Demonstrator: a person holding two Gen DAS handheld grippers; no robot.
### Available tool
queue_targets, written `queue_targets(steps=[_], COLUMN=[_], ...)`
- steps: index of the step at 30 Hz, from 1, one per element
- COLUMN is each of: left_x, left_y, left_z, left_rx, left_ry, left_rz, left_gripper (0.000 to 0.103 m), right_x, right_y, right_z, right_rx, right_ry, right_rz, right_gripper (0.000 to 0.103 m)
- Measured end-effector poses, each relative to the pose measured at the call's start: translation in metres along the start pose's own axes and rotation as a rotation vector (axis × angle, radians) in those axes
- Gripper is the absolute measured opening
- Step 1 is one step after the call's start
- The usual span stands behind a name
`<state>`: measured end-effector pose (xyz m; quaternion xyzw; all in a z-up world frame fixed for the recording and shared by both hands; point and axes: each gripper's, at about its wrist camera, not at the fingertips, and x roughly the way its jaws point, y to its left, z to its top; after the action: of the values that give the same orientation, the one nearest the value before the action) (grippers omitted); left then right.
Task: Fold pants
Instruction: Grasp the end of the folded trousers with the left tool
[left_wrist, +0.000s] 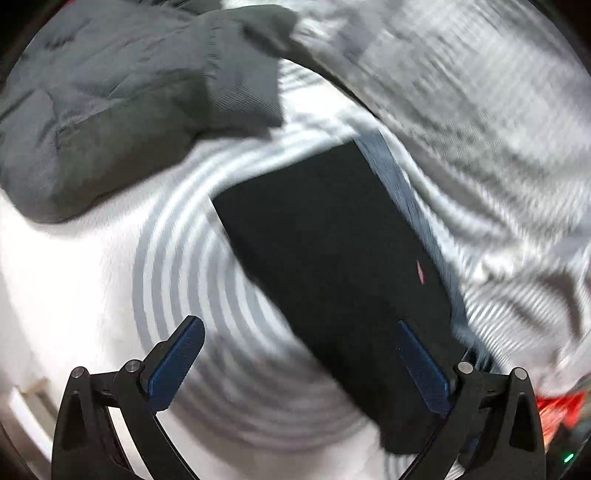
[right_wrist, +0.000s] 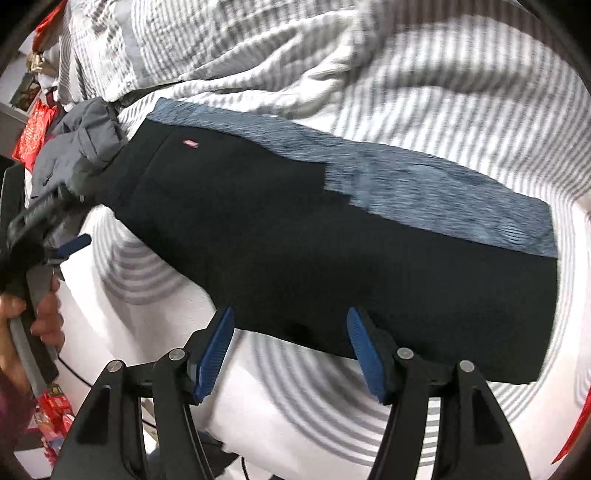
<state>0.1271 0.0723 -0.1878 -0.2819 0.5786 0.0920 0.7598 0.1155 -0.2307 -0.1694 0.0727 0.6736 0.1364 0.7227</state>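
We see the folded pants (right_wrist: 295, 236) as near-black, with a tiny red tag (right_wrist: 190, 144) on the dark cloth and a band of mottled blue-grey fabric (right_wrist: 424, 188) along one long edge. The bed sheet (right_wrist: 295, 417) under them is white, printed with grey concentric rings, and farther back it turns to fine grey-and-white stripes (right_wrist: 406, 74). A grey quilted garment (left_wrist: 110, 110) lies at the pants' far end. Our left claw (left_wrist: 299, 369) and right claw (right_wrist: 291, 354) are both black with ribbed blue pads (right_wrist: 364, 354). Red printed packets (right_wrist: 35, 133) show at the left edge of the right view.
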Motion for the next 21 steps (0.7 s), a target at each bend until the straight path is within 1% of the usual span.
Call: queue_targets(steps=[2,3,5,9,13,14,15,17,18,19,20,21], left_x=[0.008,0.01,0.021,0.029,0.033,0.035,0.038,0.041,0.041,0.041,0.041,0.039], left_y=[0.013,0.016,0.022,0.02,0.013,0.01,0.005,-0.001,-0.003,-0.004,-0.005,-0.002], left_z=[0.014,0.017,0.024,0.024,0.03,0.03,0.03,0.03,0.031,0.032,0.033,0.034], left_rx=[-0.027,-0.034,-0.045,-0.015,0.01,0.018,0.031,0.052,0.06,0.068,0.078,0.079], left_ry=[0.003,0.006,0.036,0.041,0.057,0.068,0.077,0.067,0.057,0.048,0.041,0.038], left_rz=[-0.034,-0.047,-0.088,-0.118,-0.176,-0.193,-0.184,-0.163,-0.148,-0.126,-0.106,-0.109], left_gripper=[0.102,0.097,0.093,0.093,0.092,0.084,0.084,0.083,0.073,0.065,0.048,0.04], right_x=[0.006,0.01,0.014,0.016,0.018,0.018,0.017,0.017,0.017,0.016,0.015,0.013], right_y=[0.011,0.017,0.028,0.042,0.047,0.047,0.047,0.047,0.047,0.047,0.048,0.048], right_z=[0.006,0.01,0.015,0.024,0.034,0.037,0.04,0.048,0.051,0.055,0.062,0.067], right_rx=[0.008,0.009,0.001,-0.019,-0.022,-0.02,-0.014,-0.001,0.001,0.003,0.005,0.005], right_ry=[0.006,0.011,0.016,0.021,0.027,0.026,0.021,0.018,0.018,0.015,0.008,0.003], right_rz=[0.019,0.026,0.027,0.039,0.051,0.055,0.063,0.077,0.079,0.081,0.085,0.09], right_gripper=[0.068,0.068,0.068,0.068,0.068,0.068,0.068,0.068,0.068,0.068,0.068,0.068])
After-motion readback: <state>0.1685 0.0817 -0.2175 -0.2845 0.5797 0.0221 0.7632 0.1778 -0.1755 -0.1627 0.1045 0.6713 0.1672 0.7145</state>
